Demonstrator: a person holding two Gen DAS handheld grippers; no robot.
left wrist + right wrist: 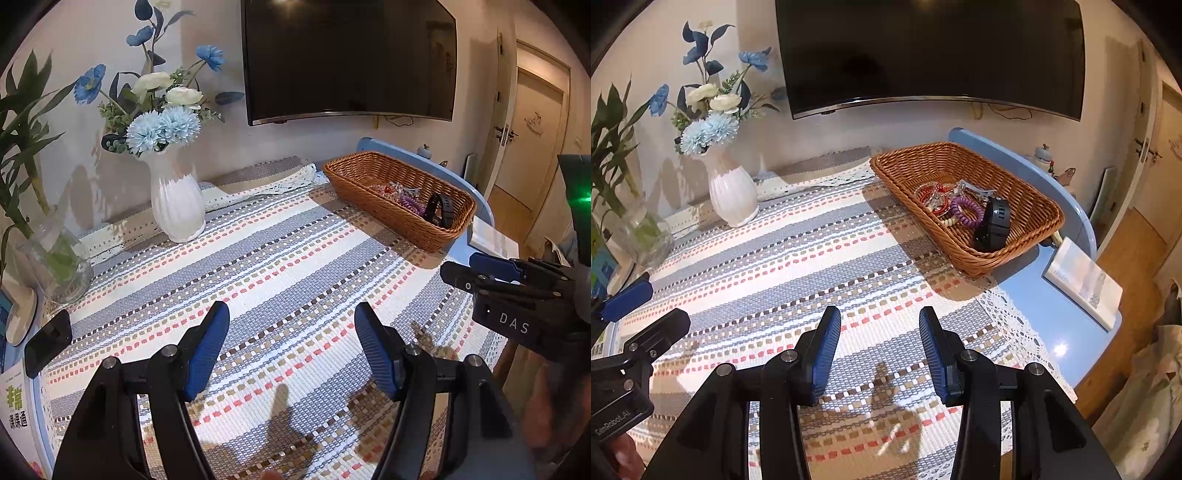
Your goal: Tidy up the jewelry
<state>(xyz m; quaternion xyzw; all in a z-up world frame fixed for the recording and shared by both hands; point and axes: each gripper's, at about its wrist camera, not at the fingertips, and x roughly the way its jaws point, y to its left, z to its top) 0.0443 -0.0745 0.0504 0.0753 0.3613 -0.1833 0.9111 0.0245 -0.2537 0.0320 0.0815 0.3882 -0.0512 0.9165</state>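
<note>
Striped cloth over blue desk (1067,325), jewelry (955,206) heaped in basket (1027,240) at far right; left gripper (291,345) wide, right gripper (880,349) narrower, both empty; likely finished, otherwise reach toward basket.

We count one wicker basket (1027,192) at the bench's far right corner, holding one black watch (993,223), one purple coil hair tie (967,212) and a tangle of red bracelets (934,201) we cannot number. One white vase (733,195), one glass jar (646,232), two tongs.
</note>
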